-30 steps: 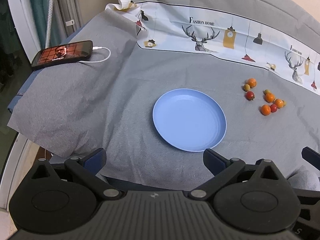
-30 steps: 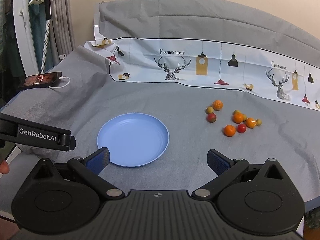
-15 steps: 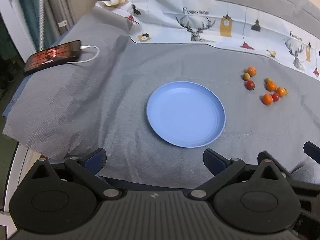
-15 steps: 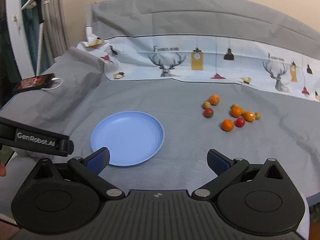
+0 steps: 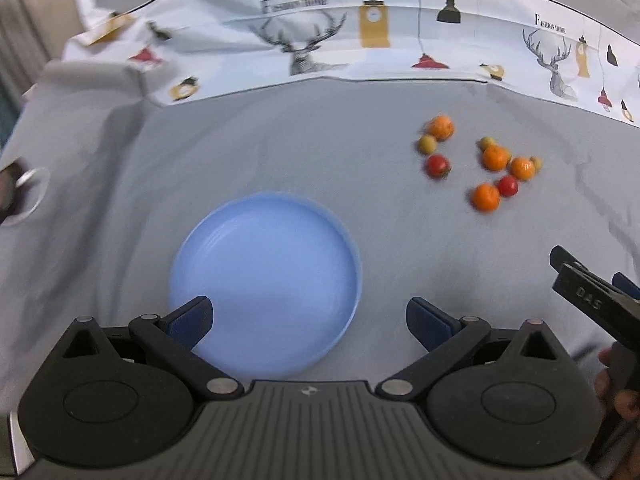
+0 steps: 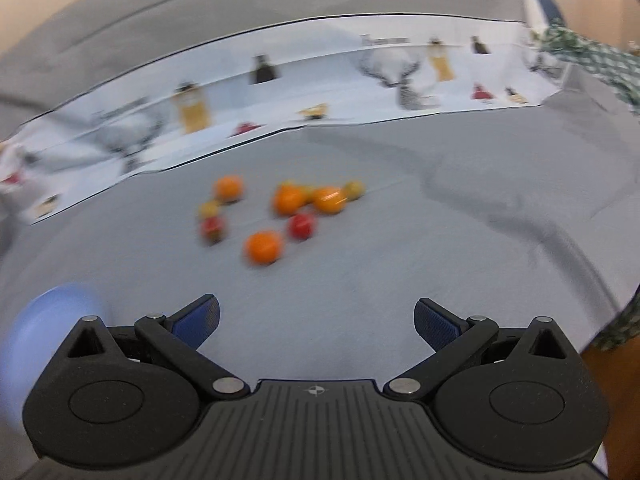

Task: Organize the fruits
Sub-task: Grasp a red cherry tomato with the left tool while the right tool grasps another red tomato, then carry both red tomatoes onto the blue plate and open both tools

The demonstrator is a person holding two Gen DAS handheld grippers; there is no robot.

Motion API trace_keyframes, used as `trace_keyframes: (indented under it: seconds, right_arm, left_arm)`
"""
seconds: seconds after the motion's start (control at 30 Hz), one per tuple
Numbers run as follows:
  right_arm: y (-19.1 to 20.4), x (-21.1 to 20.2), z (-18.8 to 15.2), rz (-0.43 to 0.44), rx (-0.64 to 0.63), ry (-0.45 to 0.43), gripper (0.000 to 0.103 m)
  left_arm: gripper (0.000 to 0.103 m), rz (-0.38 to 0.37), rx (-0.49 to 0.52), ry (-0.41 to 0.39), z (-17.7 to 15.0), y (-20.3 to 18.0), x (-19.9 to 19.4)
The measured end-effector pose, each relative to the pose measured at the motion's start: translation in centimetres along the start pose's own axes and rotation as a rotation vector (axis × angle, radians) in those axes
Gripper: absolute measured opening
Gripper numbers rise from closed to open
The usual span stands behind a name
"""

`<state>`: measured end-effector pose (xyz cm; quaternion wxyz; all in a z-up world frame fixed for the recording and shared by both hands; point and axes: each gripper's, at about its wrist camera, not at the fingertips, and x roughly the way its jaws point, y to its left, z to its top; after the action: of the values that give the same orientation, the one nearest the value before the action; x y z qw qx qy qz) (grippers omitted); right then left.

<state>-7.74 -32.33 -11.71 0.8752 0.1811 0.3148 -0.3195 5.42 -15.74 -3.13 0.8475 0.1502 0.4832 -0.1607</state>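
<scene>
Fruits (image 5: pixel 480 160): small orange, red and yellow-green pieces loose on the grey cloth (image 5: pixel 320 148), upper right of the left wrist frame, centre of the right wrist frame, blurred there.
Plate (image 5: pixel 280 240): blue, empty, lower centre, apart from the fruits.
Left gripper (image 5: pixel 308 316): fingers apart, holding nothing, over the plate's near rim.
Right gripper (image 6: pixel 316 316): fingers apart, holding nothing, short of the fruits.
</scene>
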Motion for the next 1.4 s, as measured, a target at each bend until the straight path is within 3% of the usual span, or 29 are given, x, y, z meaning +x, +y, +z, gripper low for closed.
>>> trace_keyframes:
  seconds: [0.2, 0.37, 0.43, 0.53, 0.8, 0.83, 0.87, 0.9, 0.93, 0.97, 1.07, 1.17, 1.4]
  right_arm:
    - [-1.7, 10.2, 1.9, -0.084, -0.02, -0.02, 0.103]
    - [-1.6, 16.4, 3.0, 0.007, -0.012, 0.069, 0.102]
    - [-0.8, 17.6, 3.1, 0.037, -0.04, 0.091, 0.103]
    - [0.9, 18.9, 2.9, 0.011, -0.127, 0.057, 0.102]
    - [0.8, 19.6, 3.0, 0.025, -0.13, 0.009, 0.102]
    - [0.8, 19.5, 3.1, 0.027, -0.134, 0.015, 0.098]
    - [0.8, 19.3, 3.1, 0.029, -0.136, 0.013, 0.092]
    - [0.9, 19.0, 3.1, 0.04, -0.146, -0.005, 0.069]
    - [1.1, 18.6, 3.1, 0.056, -0.17, -0.026, 0.03]
    - [1.3, 18.5, 3.1, 0.066, -0.187, -0.031, 0.032]
    - [1.1, 18.3, 3.2, 0.059, -0.166, -0.037, 0.032]
    - [-0.1, 17.7, 3.7, -0.003, -0.129, -0.077, 0.032]
    - [-3.7, 13.1, 4.3, -0.089, -0.011, -0.107, 0.032]
  left_arm:
    - [0.103, -0.025, 0.02, 0.021, 6.6, -4.3, 6.8]
    - [0.103, -0.052, 0.053, 0.064, 10.7, -8.1, 13.6]
    - [0.103, -0.062, 0.062, 0.072, 12.0, -9.4, 15.8]
    - [0.103, -0.078, 0.065, 0.09, 13.6, -11.1, 18.6]
    - [0.102, -0.061, 0.038, 0.211, 14.7, -12.8, 24.6]
    - [0.099, -0.07, 0.014, 0.202, 14.7, -12.6, 24.5]
    - [0.086, -0.09, -0.011, 0.187, 14.6, -12.3, 24.2]
    - [0.065, -0.098, -0.012, 0.17, 14.6, -12.2, 23.7]
    - [0.05, -0.105, 0.004, 0.155, 14.6, -12.2, 23.3]
    - [0.031, -0.119, 0.024, 0.158, 14.6, -12.3, 23.0]
    - [0.031, -0.163, 0.0, 0.181, 14.6, -11.7, 22.1]
    - [0.031, -0.187, -0.011, 0.175, 14.2, -11.2, 20.0]
    - [0.031, -0.236, -0.035, 0.135, 10.5, -7.1, 9.3]
